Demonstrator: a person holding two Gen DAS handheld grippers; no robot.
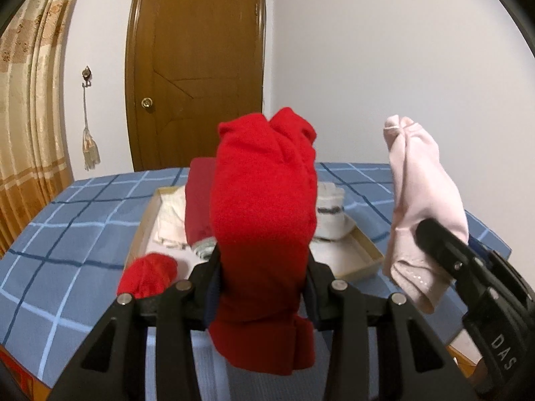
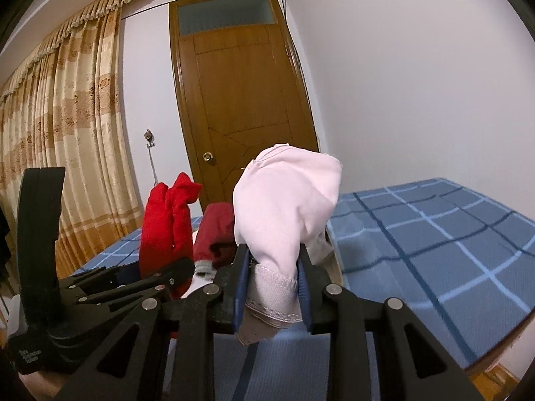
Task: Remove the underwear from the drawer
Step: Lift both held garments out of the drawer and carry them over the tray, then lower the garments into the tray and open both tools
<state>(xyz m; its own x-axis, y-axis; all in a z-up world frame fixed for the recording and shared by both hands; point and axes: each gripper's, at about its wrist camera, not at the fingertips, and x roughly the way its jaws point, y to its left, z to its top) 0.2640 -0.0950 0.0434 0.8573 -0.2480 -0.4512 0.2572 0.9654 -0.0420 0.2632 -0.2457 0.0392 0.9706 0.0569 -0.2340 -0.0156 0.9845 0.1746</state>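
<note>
Left gripper [image 1: 264, 287]: clamped on red underwear [image 1: 264, 207], above the drawer [image 1: 364, 260].
Right gripper [image 2: 272, 287]: clamped on pink underwear [image 2: 284, 200].
Left view only: drawer, seemingly socks [image 1: 331, 214] inside.

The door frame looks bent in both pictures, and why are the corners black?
Left wrist view: the fisheye lens bows the door and curtain; dark corners are the lens rim. Right wrist view: same bowing, door leaning; the checked bedspread smears slightly.
</note>
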